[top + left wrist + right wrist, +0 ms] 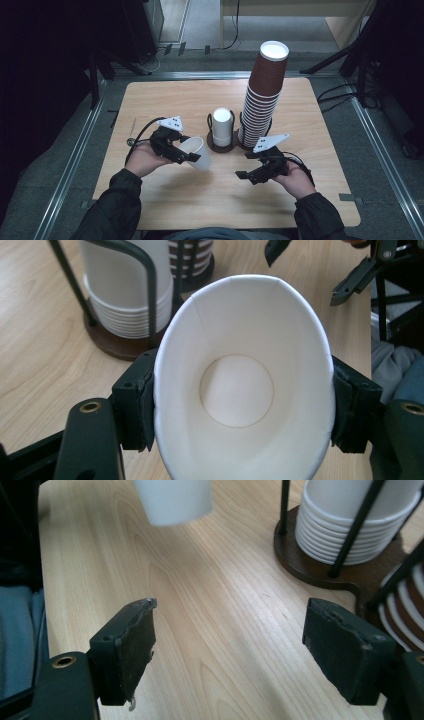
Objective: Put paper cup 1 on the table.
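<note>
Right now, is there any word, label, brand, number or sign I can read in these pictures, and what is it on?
None can be read.
White cup held in the left gripper: plain inside, no print.
White cup stack and brown cup stack in the holder: ribbed or plain sides, no lettering.
Right gripper, its fingers and the table: no markings.

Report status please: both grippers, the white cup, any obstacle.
Left gripper shut on white cup, squeezed oval, off the table. Right gripper open, empty. Cup holder and brown stack just behind.
</note>
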`<action>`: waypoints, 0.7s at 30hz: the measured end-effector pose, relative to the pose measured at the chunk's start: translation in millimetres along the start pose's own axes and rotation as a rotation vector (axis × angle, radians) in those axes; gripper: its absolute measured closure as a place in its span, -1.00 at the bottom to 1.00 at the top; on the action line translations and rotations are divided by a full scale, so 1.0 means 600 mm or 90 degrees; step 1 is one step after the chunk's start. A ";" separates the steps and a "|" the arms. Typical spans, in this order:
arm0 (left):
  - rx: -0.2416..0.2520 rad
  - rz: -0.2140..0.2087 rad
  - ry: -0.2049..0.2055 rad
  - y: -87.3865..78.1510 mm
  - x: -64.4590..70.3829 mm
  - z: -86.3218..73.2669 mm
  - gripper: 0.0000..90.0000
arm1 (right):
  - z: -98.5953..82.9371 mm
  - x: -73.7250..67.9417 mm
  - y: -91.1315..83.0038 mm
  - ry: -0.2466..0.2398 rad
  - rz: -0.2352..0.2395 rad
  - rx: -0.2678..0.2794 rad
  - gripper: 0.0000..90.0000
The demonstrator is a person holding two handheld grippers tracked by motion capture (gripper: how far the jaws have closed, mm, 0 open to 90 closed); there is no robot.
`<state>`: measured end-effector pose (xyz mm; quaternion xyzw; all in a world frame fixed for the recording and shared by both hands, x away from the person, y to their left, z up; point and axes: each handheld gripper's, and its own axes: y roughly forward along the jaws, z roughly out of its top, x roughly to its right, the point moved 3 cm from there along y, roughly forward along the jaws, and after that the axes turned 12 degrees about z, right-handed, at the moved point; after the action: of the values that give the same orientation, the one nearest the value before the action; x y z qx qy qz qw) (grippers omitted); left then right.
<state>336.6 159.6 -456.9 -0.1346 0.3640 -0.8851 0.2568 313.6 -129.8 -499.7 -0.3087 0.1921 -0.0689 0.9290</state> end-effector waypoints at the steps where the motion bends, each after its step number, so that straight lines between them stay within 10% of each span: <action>1: 0.000 0.008 -0.002 -0.003 -0.002 -0.001 -0.36 | -0.001 0.000 -0.003 0.001 -0.005 0.000 -0.52; 21: -0.020 0.052 -0.058 -0.036 -0.067 -0.036 -0.38 | -0.007 0.018 -0.019 -0.016 -0.040 0.000 -0.50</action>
<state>353.3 207.1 -458.7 -0.1639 0.3711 -0.8610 0.3067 321.7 -143.7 -499.4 -0.3155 0.1704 -0.0939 0.9288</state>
